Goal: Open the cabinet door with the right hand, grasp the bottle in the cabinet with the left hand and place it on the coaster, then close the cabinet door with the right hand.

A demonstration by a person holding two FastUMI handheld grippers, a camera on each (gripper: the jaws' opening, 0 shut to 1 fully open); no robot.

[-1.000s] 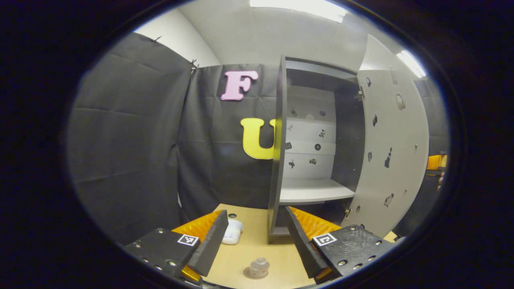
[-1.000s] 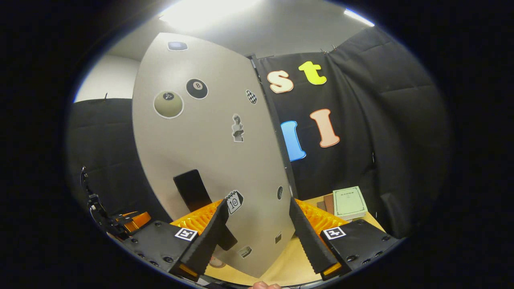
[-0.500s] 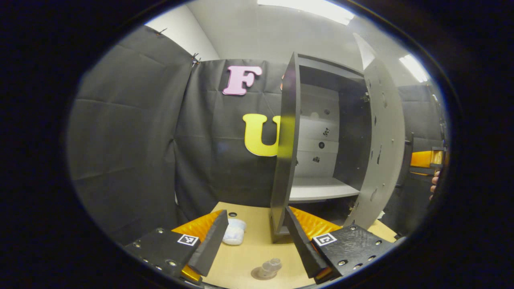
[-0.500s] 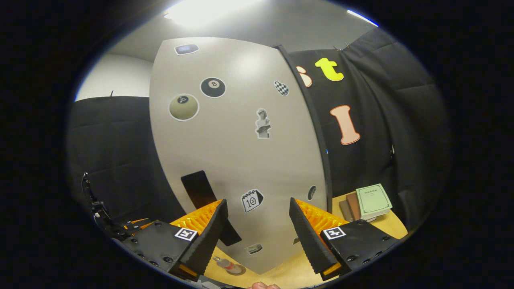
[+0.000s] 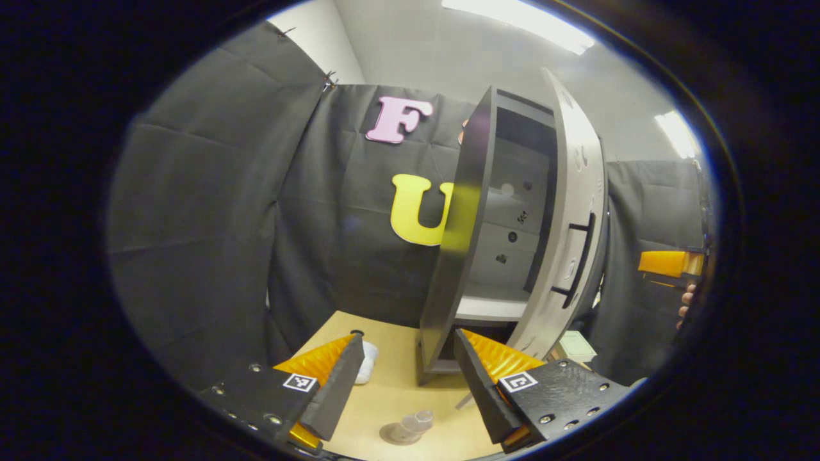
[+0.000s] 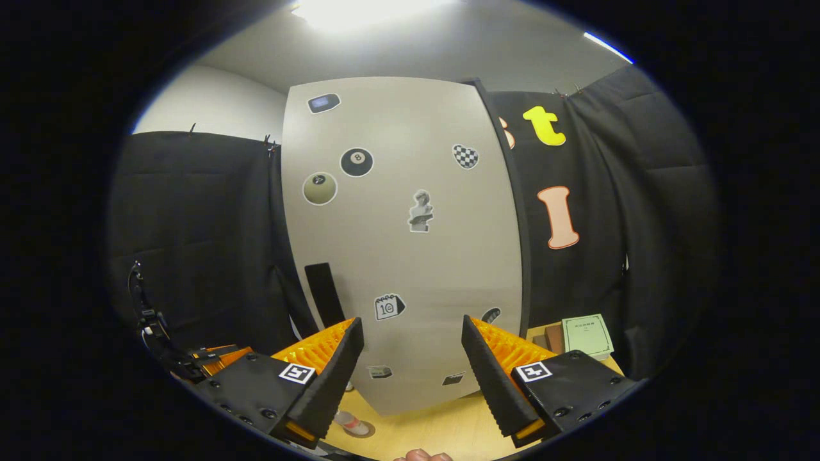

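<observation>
Left gripper (image 5: 403, 390), jaws apart and holding nothing, above the wooden table (image 5: 397, 358). Near, between its fingers: clear bottle (image 5: 413, 424) standing on the round coaster (image 5: 391, 435). Farther right: cabinet (image 5: 458, 256), its grey stickered door (image 6: 403, 243) narrowly ajar. Right gripper (image 6: 413, 374), jaws apart, faces the door front without touching; books (image 6: 586, 336) far right.

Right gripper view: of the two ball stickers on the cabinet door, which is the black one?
The black ball sticker is the upper, right-hand one on the cabinet door; the pale ball sticker sits just below and left of it.
</observation>
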